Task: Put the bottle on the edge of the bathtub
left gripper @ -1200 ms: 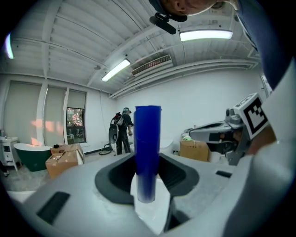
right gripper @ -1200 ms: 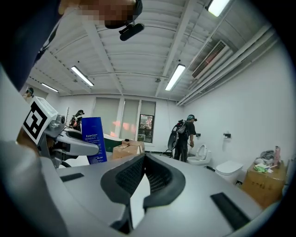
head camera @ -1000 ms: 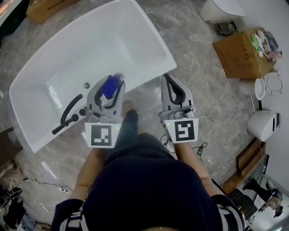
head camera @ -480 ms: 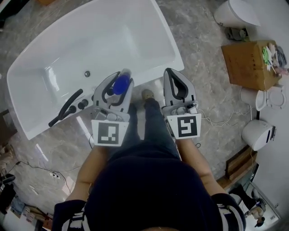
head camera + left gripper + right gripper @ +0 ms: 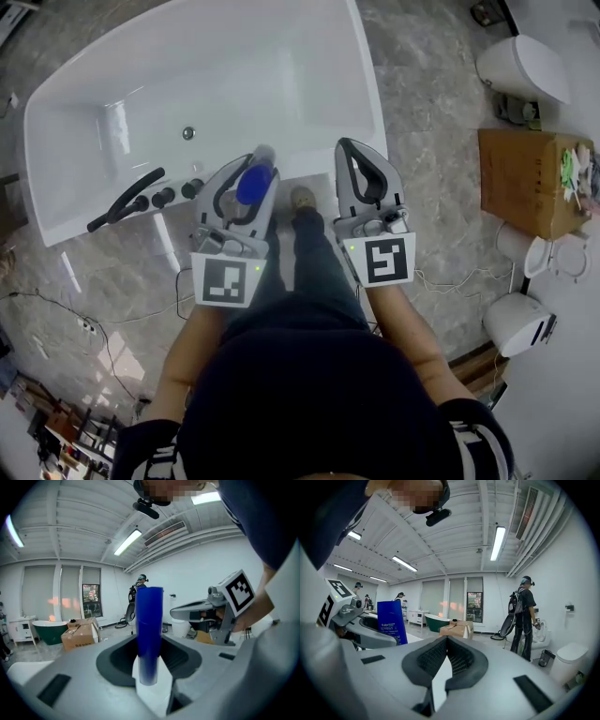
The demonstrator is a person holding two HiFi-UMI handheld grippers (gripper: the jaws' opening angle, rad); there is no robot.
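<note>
Left gripper [image 5: 249, 169] is pinching the blue bottle [image 5: 149, 630], with the jaws spread wide around its body and a pad on each side. The bottle stands up out of them, roughly along the gripper's own line. Right gripper [image 5: 351, 155] has its jaws pressed together with nothing in them and hangs just to the right of the left one. The step in hand looks like the carry-in to the bathtub [image 5: 367, 103]. The near rim lies right ahead of and below the left jaws, and the basin opens up beyond it. To do it well, the bottle should go down on the flat rim straight ahead of the jaws, base level. It should stay right of the handset [image 5: 122, 208] and the knobs [image 5: 164, 197], which sit off to the left gripper's left. The jaws should not let go until the base sits on the rim, because the rim looks narrow and glossy and a tilted set-down could slide into the basin. The right gripper is best kept out to the side. The head view shows only the bottle's top end, and its base is hidden behind the jaws. The stretch of rim under both grippers is covered by them, so the bottle is probably just short of the rim, but this cannot be settled. Both gripper views look out at the room and show no tub. The white patch low between the left jaws is hard to read.
</note>
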